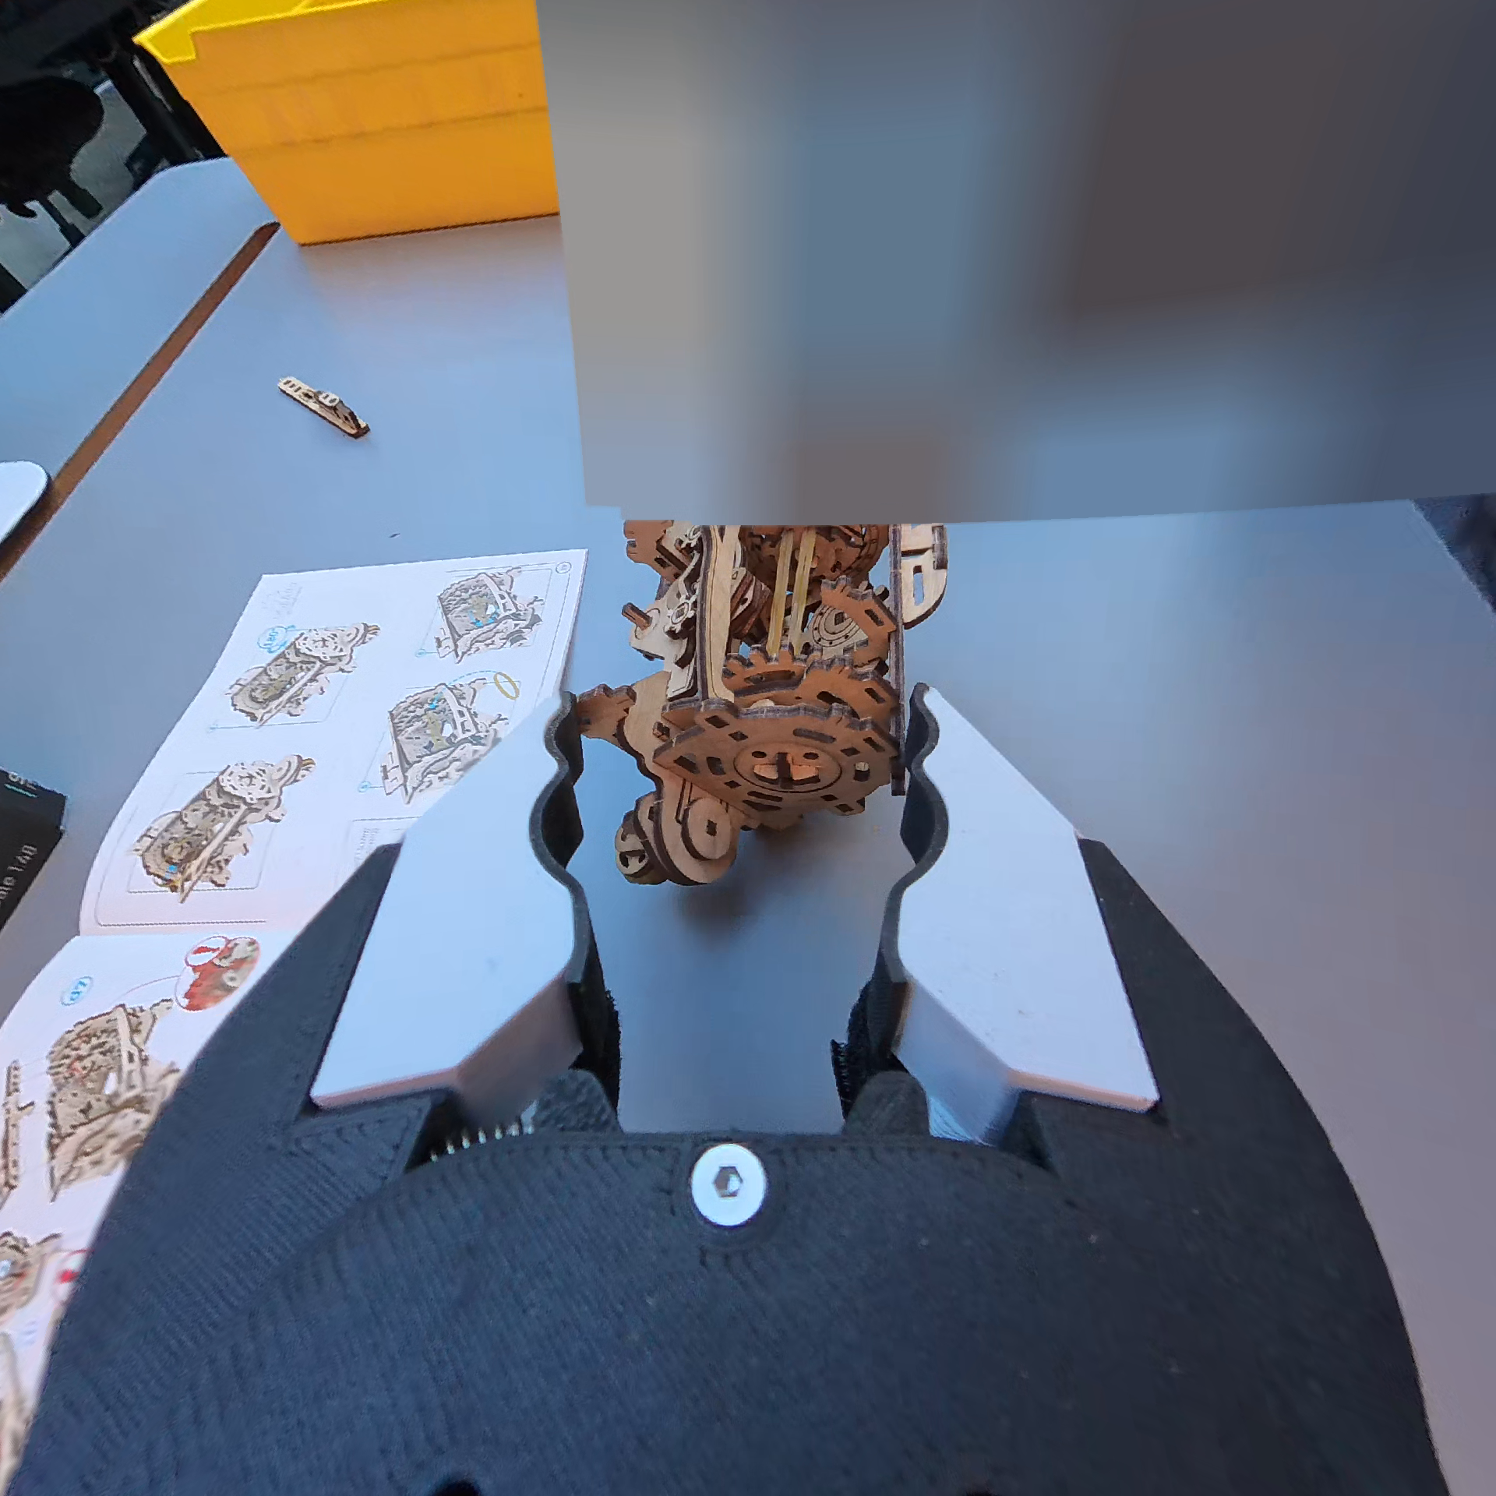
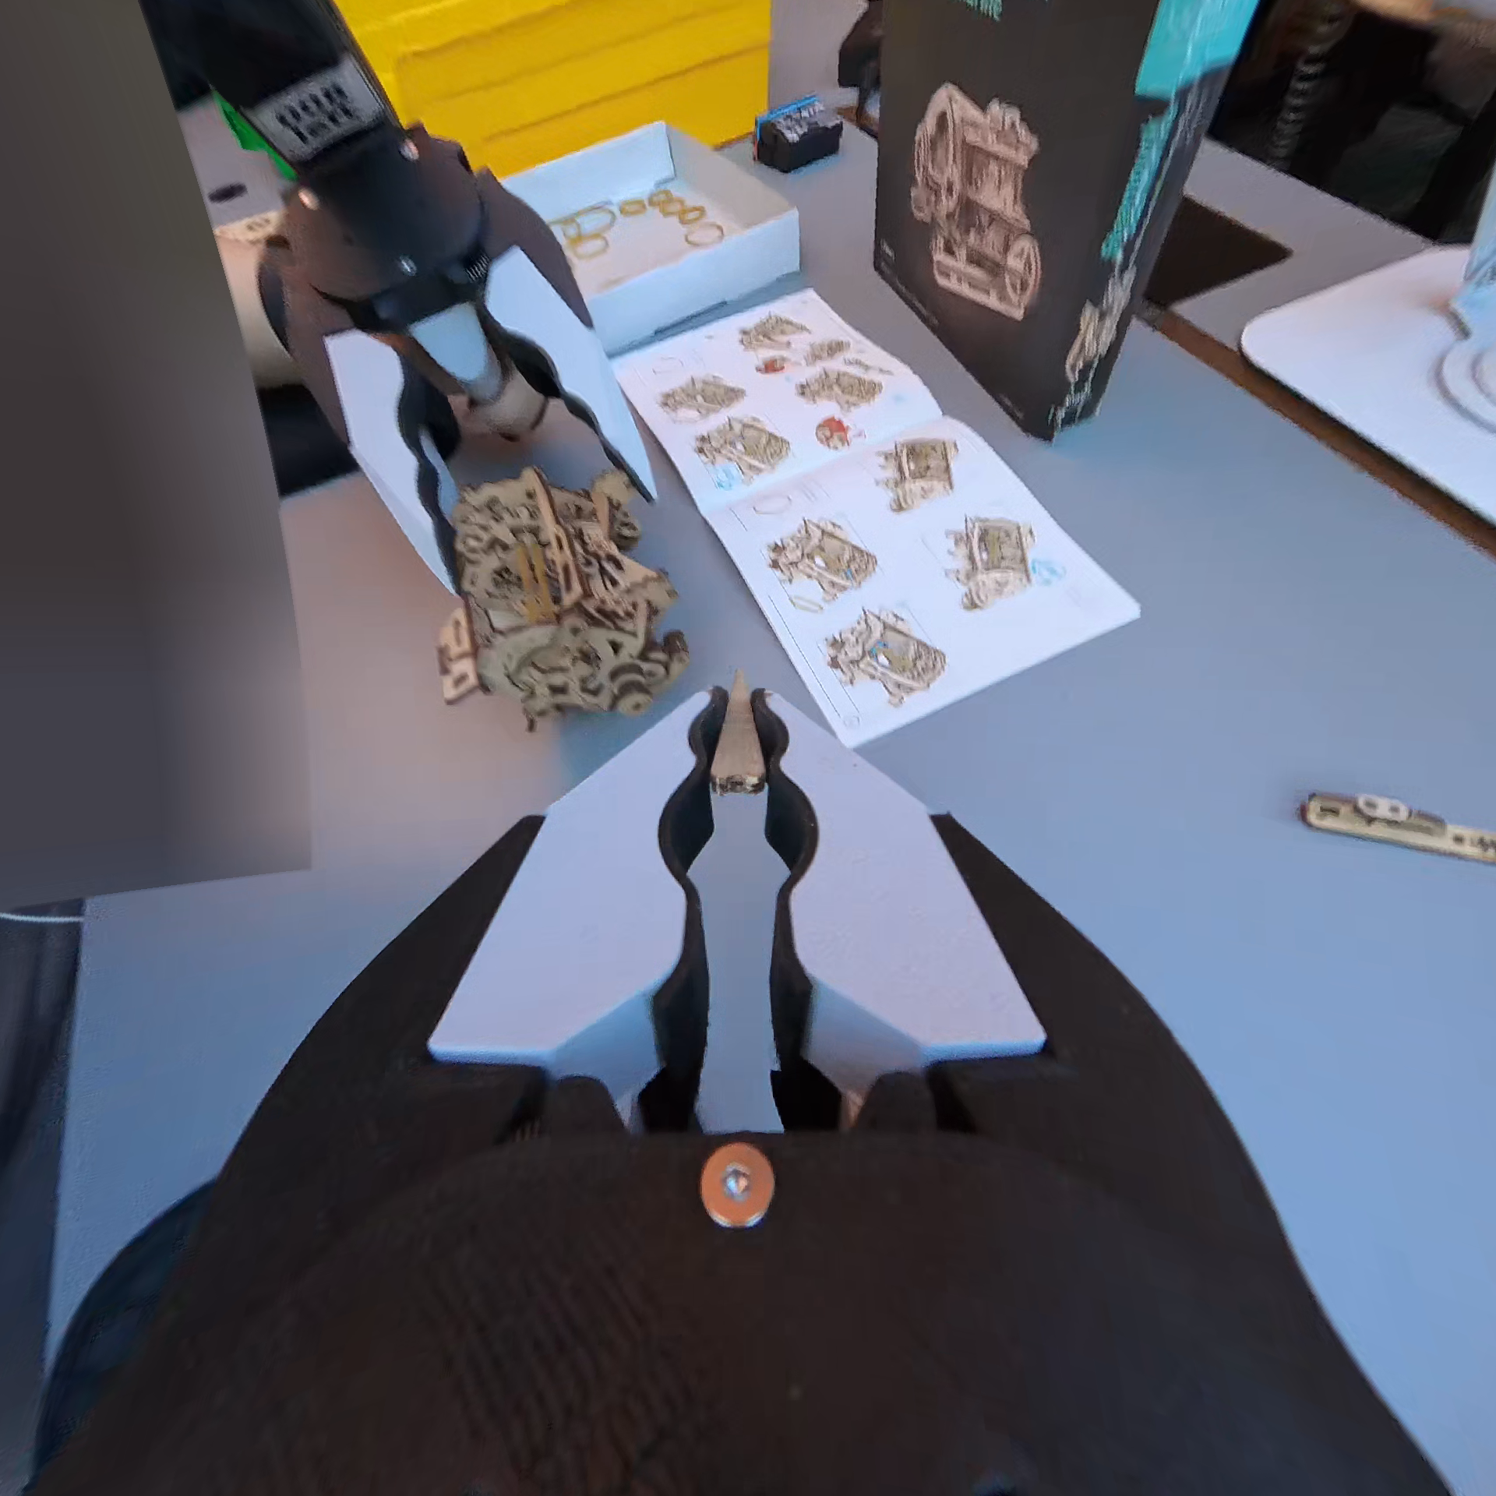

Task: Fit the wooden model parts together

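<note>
A wooden gear model (image 1: pixel 769 704) stands on the grey table (image 1: pixel 1174 728), just ahead of my left gripper (image 1: pixel 745 728), which is open with its fingertips on either side of the model's near end. The right wrist view shows the same model (image 2: pixel 550 615) with the left gripper (image 2: pixel 542 510) open over it. My right gripper (image 2: pixel 737 712) is shut on a small flat wooden piece (image 2: pixel 735 749), held edge-up above the table, a little right of the model.
An open instruction booklet (image 2: pixel 874 518) lies beside the model. A loose wooden strip (image 2: pixel 1400 826) lies at right; it also shows in the left wrist view (image 1: pixel 324 405). A white tray of rubber bands (image 2: pixel 672 227), a dark product box (image 2: pixel 1020 210) and yellow bins (image 1: pixel 364 113) stand behind.
</note>
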Action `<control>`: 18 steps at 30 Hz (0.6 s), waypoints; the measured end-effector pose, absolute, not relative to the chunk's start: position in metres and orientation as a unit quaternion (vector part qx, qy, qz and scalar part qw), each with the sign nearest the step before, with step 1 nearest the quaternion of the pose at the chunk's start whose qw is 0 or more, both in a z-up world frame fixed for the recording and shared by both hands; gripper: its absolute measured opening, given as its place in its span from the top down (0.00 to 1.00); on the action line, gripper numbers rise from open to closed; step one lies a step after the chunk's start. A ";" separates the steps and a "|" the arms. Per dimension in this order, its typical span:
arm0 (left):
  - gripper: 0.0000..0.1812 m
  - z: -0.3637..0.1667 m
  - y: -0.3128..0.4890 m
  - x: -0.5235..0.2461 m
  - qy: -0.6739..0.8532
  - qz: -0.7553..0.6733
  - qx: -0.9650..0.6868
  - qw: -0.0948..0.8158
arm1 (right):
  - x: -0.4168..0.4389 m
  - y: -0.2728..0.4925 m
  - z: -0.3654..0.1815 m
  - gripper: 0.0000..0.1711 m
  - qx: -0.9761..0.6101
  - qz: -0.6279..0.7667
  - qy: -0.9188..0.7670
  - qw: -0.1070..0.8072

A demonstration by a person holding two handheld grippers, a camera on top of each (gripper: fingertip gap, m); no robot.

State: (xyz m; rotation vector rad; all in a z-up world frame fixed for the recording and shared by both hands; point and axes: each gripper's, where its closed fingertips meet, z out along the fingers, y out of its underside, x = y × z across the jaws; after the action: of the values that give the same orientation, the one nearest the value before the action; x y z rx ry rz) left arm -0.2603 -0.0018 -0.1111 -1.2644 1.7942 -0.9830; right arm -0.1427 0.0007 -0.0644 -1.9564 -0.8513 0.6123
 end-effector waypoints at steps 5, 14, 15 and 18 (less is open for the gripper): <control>0.57 -0.106 -0.007 -0.266 0.675 -0.412 -0.504 0.347 | -0.112 0.014 -0.102 0.98 -0.737 0.065 -0.432 0.516; 0.56 -0.111 -0.010 -0.282 0.678 -0.406 -0.511 0.337 | -0.096 0.007 -0.142 0.99 -0.673 -0.099 -0.567 0.465; 0.57 -0.112 -0.012 -0.283 0.681 -0.402 -0.509 0.340 | -0.096 0.006 -0.145 0.98 -0.673 -0.099 -0.570 0.461; 0.56 -0.112 -0.013 -0.283 0.681 -0.397 -0.512 0.342 | -0.093 0.005 -0.151 0.93 -0.681 -0.099 -0.567 0.453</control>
State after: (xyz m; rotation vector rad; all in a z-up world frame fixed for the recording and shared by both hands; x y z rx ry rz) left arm -0.2832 -0.0132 -0.1118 -1.3308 1.7695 -1.0324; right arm -0.0931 0.0053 -0.1508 -1.6818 -1.3992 -0.2456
